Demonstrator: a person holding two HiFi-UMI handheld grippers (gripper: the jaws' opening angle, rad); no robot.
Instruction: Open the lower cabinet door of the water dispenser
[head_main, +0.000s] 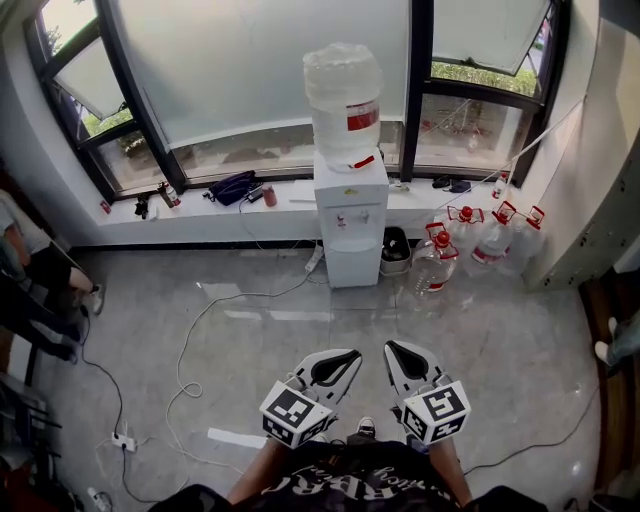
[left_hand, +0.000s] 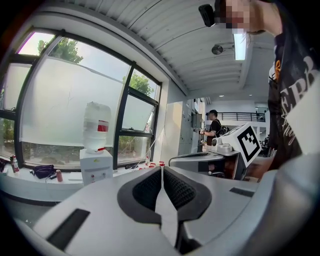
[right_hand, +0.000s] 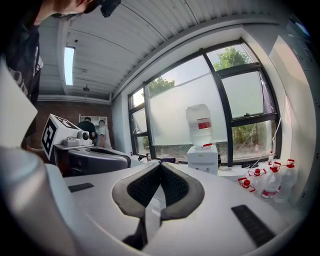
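Left tool and right tool are both pinched shut, empty, well off the dispenser. We gotta get close, then spread one for the door edge.

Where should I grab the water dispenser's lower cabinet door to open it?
From the front, probably hook a side edge of the lower door: it sits flush and shut on the water dispenser, no knob showing. Which edge opens is too small to tell.

Looks like an office or lab-type workspace, not a home: big dark-framed windows, grey tiled floor, water dispenser at the window ledge, spare jugs near it, cables and a power strip lying loose, strip light overhead.
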